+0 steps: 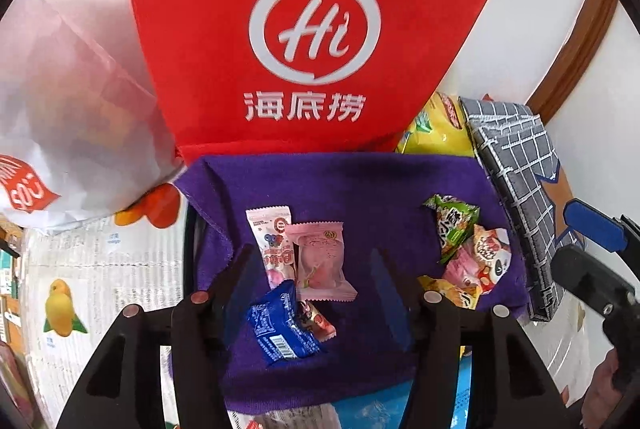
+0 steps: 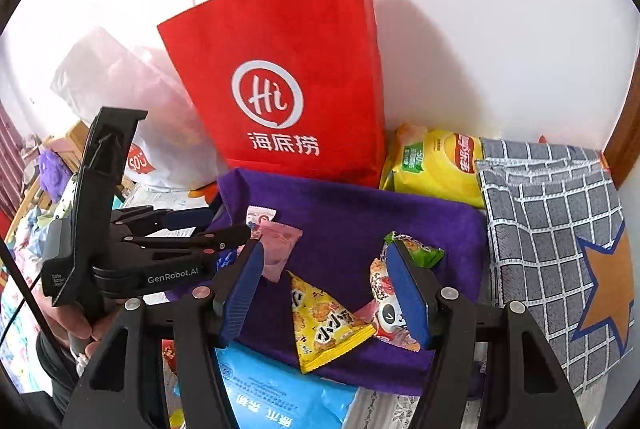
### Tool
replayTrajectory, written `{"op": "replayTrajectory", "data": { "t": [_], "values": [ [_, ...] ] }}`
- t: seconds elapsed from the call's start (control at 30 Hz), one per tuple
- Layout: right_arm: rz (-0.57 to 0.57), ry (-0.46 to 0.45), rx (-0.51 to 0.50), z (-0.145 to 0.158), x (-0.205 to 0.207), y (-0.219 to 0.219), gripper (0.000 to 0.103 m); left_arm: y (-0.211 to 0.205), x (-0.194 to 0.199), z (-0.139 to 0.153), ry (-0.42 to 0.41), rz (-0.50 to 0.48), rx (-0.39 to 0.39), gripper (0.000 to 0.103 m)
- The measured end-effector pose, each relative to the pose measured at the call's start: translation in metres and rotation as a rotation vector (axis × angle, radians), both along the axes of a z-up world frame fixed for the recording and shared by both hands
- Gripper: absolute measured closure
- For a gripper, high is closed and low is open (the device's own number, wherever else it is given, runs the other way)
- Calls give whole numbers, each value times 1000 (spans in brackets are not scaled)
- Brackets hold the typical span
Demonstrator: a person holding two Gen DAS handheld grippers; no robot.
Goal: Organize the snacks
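Note:
A purple cloth [image 1: 360, 189] [image 2: 360, 213] holds two groups of small snacks. On its left lie a pink-white stick packet [image 1: 270, 233], a pink square packet [image 1: 322, 261] and a blue packet [image 1: 280, 333]. My left gripper [image 1: 312, 269] hangs open above them; the blue packet lies loose below its jaws. On the right sit a green packet [image 1: 454, 225] [image 2: 424, 253], a panda packet [image 2: 390, 313] and a yellow triangular packet [image 2: 326, 325]. My right gripper [image 2: 326, 293] is open above the yellow one, touching nothing.
A red paper bag [image 2: 288, 69] stands behind the cloth, with a white plastic bag [image 2: 160, 133] to its left. A yellow chip bag [image 2: 436, 165] and a grey checked fabric box [image 2: 552, 237] sit to the right. A light-blue pack [image 2: 280, 397] lies in front.

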State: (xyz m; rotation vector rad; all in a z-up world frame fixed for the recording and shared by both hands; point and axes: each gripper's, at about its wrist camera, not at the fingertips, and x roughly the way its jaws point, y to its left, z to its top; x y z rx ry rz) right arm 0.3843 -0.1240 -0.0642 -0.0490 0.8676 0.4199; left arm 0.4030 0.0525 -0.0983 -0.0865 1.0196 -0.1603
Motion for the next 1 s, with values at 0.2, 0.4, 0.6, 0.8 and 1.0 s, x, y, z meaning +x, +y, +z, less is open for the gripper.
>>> {"op": "replayTrajectory", "data": {
  "t": [0.2, 0.4, 0.6, 0.8, 1.0],
  "values": [
    [-18, -56, 0, 20, -22, 4, 39, -5, -21, 24, -62, 5, 23, 48],
    [-91, -55, 60, 18, -47, -9, 39, 7, -56, 28, -63, 8, 20, 48],
    [-77, 14, 51, -5, -82, -18, 39, 24, -98, 18, -32, 37, 17, 48],
    [-103, 13, -28, -33, -131, -28, 39, 42, -150, 9, -15, 82, 9, 43],
    [-110, 67, -28, -64, -162, -38, 39, 56, -199, 4, -19, 114, 9, 42]
  ]
}}
